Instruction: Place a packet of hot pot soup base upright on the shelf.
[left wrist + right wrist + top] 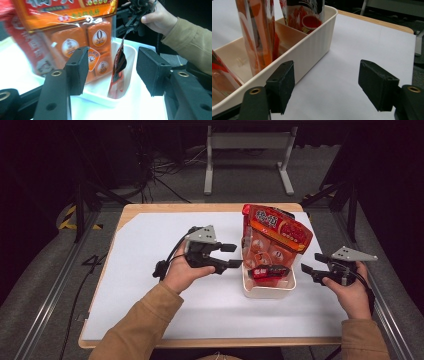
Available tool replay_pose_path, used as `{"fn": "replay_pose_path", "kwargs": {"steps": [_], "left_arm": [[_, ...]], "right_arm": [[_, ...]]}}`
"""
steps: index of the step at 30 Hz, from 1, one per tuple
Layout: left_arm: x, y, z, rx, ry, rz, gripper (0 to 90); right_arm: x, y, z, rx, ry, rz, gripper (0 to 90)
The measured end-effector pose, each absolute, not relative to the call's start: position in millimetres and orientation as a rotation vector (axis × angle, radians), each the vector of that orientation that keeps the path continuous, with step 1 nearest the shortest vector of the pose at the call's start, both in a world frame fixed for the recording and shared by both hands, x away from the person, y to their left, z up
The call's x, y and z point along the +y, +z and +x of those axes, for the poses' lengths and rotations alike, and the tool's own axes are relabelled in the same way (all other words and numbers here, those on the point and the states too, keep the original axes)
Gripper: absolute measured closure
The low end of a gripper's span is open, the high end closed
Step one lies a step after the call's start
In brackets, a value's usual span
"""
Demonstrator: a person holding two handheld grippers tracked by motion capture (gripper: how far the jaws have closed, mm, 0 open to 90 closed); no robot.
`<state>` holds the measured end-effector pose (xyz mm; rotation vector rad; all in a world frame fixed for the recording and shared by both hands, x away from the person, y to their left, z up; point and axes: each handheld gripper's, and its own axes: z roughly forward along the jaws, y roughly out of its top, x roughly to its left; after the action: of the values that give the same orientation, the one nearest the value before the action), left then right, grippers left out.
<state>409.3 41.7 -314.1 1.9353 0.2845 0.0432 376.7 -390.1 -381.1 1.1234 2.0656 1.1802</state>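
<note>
In the white plastic bin [268, 290], the tall orange snack bag [274, 242] leans unsupported and could topple; both grippers' [231, 255] [308, 268] fingers are released.

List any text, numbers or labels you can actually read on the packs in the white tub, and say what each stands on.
"0": on a white round label on an orange inner packet of the big orange snack bag, seen in the left gripper view.
Large white characters on that bag's red top band: too blurred to read.
Print on the small dark red pouch in the white tub: too small to read.
</note>
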Motion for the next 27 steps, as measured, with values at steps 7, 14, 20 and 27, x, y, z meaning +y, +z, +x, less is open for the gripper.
{"fn": "replay_pose_path", "kwargs": {"steps": [7,14,20,27], "left_arm": [[80,-315,404,0.388,0.107,1.908,35.4],[122,-323,399,0.455,0.173,1.889,31.3],[153,-328,392,0.499,0.226,1.882,30.5],[179,-339,382,0.566,0.251,1.875,29.7]], "right_arm": [[-389,-382,377,2.073,1.183,1.124,29.4],[-388,-383,376,2.077,1.18,1.127,29.2],[-389,-383,376,2.079,1.176,1.128,29.0],[-389,-384,375,2.077,1.175,1.13,28.8]]}}
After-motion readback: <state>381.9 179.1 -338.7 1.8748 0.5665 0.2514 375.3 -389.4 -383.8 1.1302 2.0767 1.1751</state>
